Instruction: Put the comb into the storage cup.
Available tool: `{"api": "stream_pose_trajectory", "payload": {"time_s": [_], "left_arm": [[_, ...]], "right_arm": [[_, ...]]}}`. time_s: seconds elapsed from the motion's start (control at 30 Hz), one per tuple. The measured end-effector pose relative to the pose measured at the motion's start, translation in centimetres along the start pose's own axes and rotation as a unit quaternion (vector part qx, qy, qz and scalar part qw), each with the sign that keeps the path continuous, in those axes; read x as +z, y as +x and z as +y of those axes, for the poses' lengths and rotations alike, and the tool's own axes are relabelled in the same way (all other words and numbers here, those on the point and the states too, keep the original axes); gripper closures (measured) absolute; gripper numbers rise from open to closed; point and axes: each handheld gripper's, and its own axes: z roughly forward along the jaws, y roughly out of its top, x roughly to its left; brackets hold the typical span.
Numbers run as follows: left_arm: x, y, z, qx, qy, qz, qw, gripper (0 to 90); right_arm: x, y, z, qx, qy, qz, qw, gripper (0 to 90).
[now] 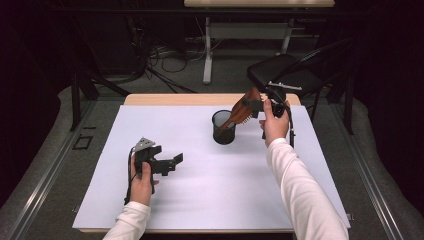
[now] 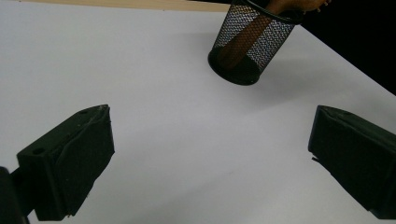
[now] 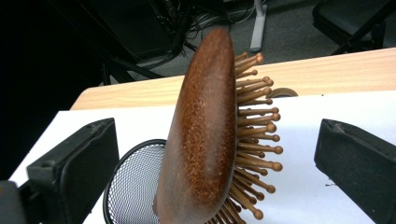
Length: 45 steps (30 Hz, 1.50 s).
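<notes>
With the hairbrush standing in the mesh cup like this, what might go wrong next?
The hairbrush leans steeply with its handle in the mesh cup and its heavy head well outside the rim, so it may tip the light cup over. The right gripper has its jaws wide apart beside the head, while the left gripper is far off and cannot steady the cup.

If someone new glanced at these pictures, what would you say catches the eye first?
Most striking is the brown wooden hairbrush, standing handle-down and tilted in the black mesh cup near the far middle of the white table. The right gripper is at the brush head, its jaws wide apart on either side without touching. The left gripper rests open near the table's left front.
</notes>
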Motion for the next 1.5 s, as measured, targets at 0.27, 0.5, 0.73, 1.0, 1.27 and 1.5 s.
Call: {"api": "stream_pose_trajectory", "payload": {"time_s": [0.27, 0.5, 0.73, 1.0, 1.27, 1.5], "left_arm": [[0.0, 0.0, 0.1, 0.001, 0.002, -0.005, 1.0, 0.3], [-0.3, 0.1, 0.2, -0.005, 0.0, -0.009, 0.9999, 0.3], [-0.5, 0.0, 0.5, -0.005, -0.001, -0.013, 0.9999, 0.3], [-0.8, 0.0, 0.9, -0.007, 0.001, -0.021, 0.9998, 0.3], [-2.0, 0.6, 1.7, -0.012, -0.009, -0.024, 0.9996, 0.3], [-3.2, 1.1, 2.5, -0.013, -0.017, -0.032, 0.9993, 0.3]], "right_arm": [[-0.6, -0.1, 0.4, -0.021, 0.001, -0.005, 0.9998, 0.0], [-1.4, -0.2, 0.9, -0.044, 0.006, -0.012, 0.9989, 0.0], [-2.1, 0.2, 1.3, -0.068, 0.009, -0.005, 0.9976, 0.0], [-2.6, 0.7, 1.6, -0.087, 0.003, -0.003, 0.9962, 0.0], [-3.7, 1.6, 2.0, -0.112, 0.002, 0.006, 0.9937, 0.0], [-4.7, 2.5, 1.7, -0.141, 0.003, 0.015, 0.9899, 0.0]]}}
